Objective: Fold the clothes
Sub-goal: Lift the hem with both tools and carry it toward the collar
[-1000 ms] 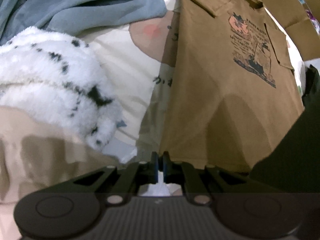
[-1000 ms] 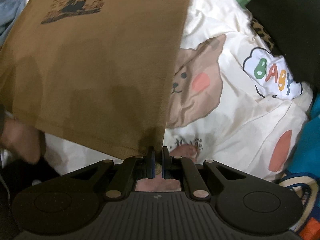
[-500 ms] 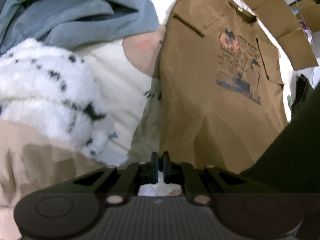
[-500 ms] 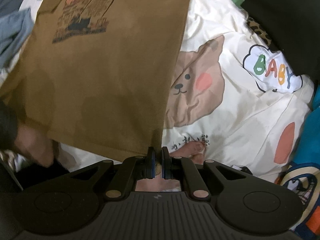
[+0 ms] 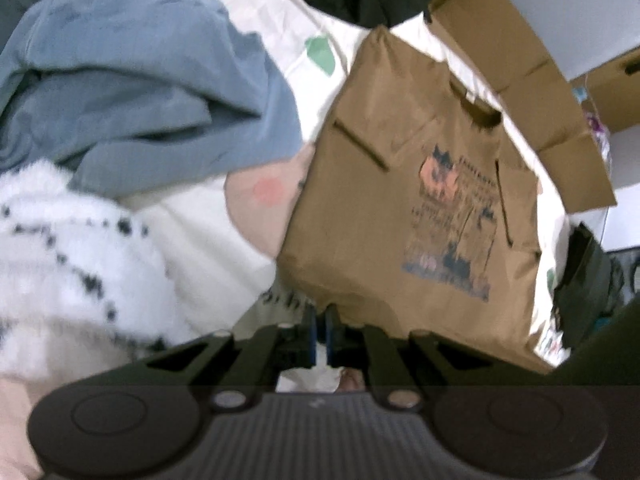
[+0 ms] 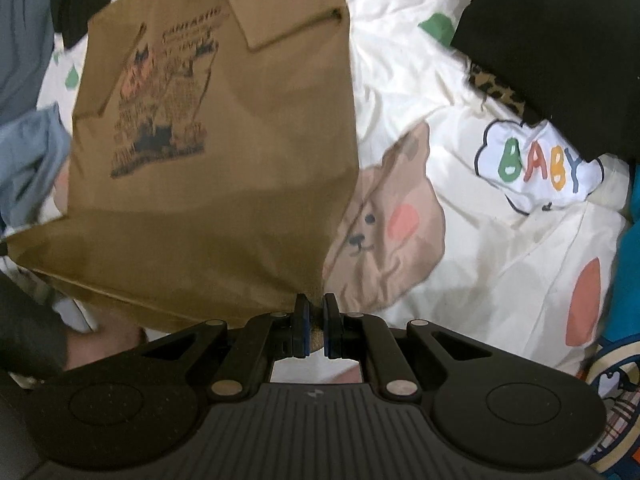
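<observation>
Both grippers are pinching the hem corners of a brown printed T-shirt [image 6: 248,160], sleeves already folded in, on a cartoon-print bedsheet [image 6: 460,240]. The left gripper [image 5: 320,334] and right gripper [image 6: 316,330] are clamping nearly shut on the fabric. The shirt's long axis is running straight away toward its collar, each hand equally near, so the hem likely folds forward.
</observation>
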Demonstrator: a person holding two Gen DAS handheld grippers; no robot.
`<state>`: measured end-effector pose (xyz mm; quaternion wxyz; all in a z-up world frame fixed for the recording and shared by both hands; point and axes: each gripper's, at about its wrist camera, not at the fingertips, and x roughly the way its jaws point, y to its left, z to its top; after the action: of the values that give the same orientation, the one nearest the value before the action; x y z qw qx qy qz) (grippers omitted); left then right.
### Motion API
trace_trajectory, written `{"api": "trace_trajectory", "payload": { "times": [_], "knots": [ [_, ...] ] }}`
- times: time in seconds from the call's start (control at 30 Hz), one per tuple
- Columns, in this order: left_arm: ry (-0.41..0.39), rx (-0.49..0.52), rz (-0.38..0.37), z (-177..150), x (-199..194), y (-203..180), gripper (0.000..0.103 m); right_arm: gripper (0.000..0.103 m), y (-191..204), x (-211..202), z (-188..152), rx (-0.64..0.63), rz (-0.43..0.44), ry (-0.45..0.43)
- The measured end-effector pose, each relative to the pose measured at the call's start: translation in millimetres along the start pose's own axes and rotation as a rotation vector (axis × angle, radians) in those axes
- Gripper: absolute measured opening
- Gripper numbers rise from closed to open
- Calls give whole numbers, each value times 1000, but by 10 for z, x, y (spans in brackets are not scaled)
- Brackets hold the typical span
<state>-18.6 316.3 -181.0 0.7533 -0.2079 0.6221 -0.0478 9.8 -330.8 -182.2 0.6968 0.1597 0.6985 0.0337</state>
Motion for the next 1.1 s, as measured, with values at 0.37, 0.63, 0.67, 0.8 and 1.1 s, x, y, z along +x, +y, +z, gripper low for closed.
{"api": "trace_trajectory", "payload": {
  "times": [0.37, 0.63, 0.67, 0.8, 1.1],
  "knots": [
    [-74, -19, -33, 521, 108, -116, 4, 4, -47, -187, 505, 65, 62, -110],
    [-91, -33, -37, 923, 407, -153, 4, 4, -113, -120, 998, 129, 73, -169],
    [-92, -35, -37, 972, 440, -159, 4, 4, -109, -100, 1058, 131, 71, -173],
    [-95, -27, -29, 1157, 559, -202, 4, 4, -88, -12, 1281, 138, 67, -184],
    [-109, -30, -17, 1587, 844, -303, 4, 4, -78, 110, 1779, 152, 65, -223]
  ]
}}
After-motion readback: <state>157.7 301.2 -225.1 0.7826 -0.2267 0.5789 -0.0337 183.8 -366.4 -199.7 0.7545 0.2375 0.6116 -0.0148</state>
